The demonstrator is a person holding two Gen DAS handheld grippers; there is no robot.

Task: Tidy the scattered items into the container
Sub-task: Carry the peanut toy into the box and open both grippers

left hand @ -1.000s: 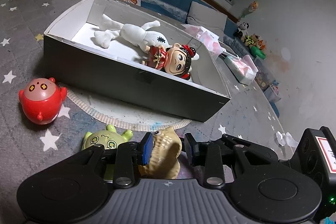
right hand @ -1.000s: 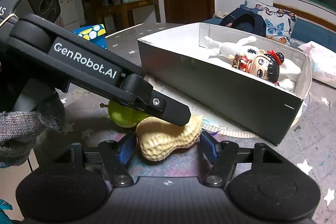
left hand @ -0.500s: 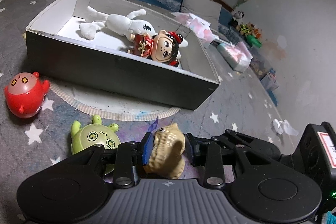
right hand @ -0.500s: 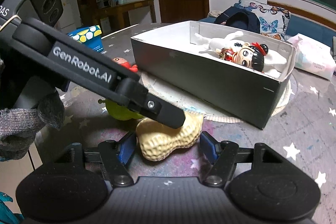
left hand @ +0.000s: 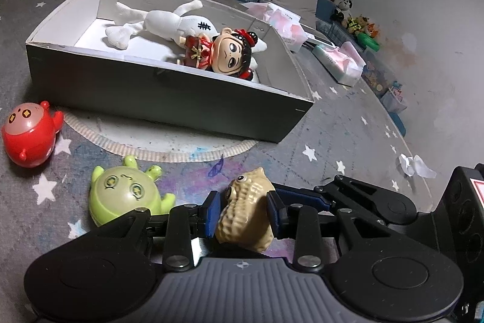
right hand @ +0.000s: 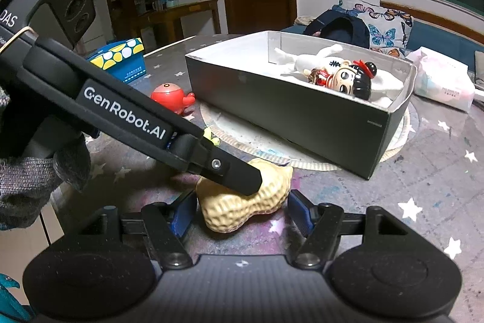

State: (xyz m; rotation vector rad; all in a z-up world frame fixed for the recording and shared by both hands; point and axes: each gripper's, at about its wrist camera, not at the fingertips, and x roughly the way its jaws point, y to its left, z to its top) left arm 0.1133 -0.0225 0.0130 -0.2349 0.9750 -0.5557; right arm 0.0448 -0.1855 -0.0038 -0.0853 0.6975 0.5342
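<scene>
The left tool is clenched on the peanut, both blue pads pressed to its sides. In the right wrist view the peanut sits between the right tool's spread fingers, which stand clear of it on either side, so that tool is released; the left tool's finger lies across the peanut's top. Whether the peanut touches the tabletop I cannot tell. At 10 o'clock of the left tool, just beside it, lies a green toy. Farther, at 9 o'clock in that view, a red toy lies on its side. Beyond, at 12 o'clock, the box stands on a round mat, holding a doll lying against a white plush. Tissue packs lie at 2 o'clock, well apart.
</scene>
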